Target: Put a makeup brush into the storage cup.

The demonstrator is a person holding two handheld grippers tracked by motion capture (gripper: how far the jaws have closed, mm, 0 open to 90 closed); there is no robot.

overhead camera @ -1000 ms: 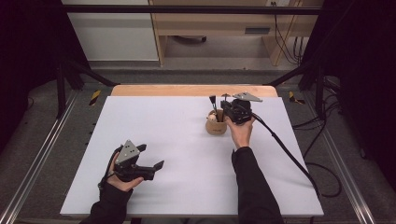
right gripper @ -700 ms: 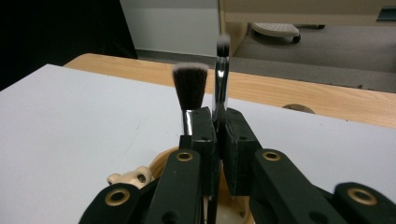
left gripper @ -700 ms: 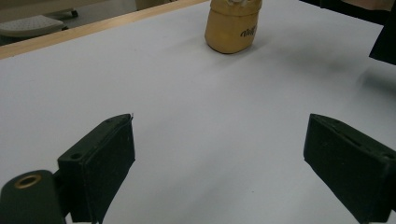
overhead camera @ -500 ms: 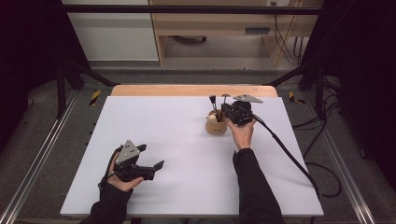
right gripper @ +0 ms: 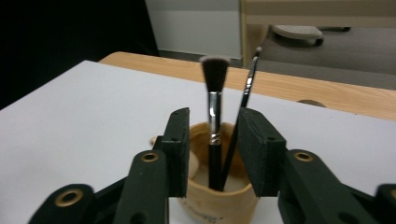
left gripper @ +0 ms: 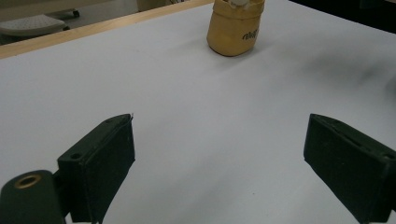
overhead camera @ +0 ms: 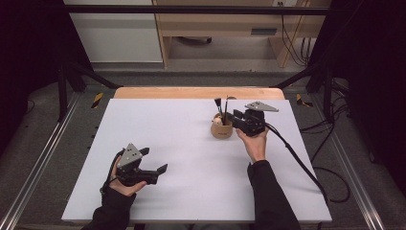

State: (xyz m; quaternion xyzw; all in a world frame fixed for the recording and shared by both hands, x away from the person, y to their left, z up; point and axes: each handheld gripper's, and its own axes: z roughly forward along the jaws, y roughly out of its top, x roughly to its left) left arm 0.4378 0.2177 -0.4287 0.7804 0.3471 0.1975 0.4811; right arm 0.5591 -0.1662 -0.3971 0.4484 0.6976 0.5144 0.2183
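A tan cup point(overhead camera: 221, 128) stands on the white table top point(overhead camera: 191, 158), right of centre toward the back. Two brushes stand upright in it: a black brush with a broad tuft point(right gripper: 214, 121) and a thin dark brush point(right gripper: 245, 98) leaning right. My right gripper point(overhead camera: 237, 116) sits just right of the cup, pointing at it. Its jaws have just been opening and stand apart, with the brush handles beyond them and untouched point(right gripper: 215, 114). My left gripper point(overhead camera: 154, 159) rests open near the front left; its view point(left gripper: 219, 121) looks across bare table to the cup point(left gripper: 234, 27).
A wooden strip point(overhead camera: 196, 92) runs along the table's far edge. The right gripper's black cable point(overhead camera: 297, 160) trails across the right side of the table and off its edge. Metal rails point(overhead camera: 38, 167) flank the table, and a wooden desk point(overhead camera: 230, 28) stands behind it.
The right gripper has drawn back a little to the right, away from the cup, and its jaws have parted. The brushes stay in the cup. The left gripper has not moved.
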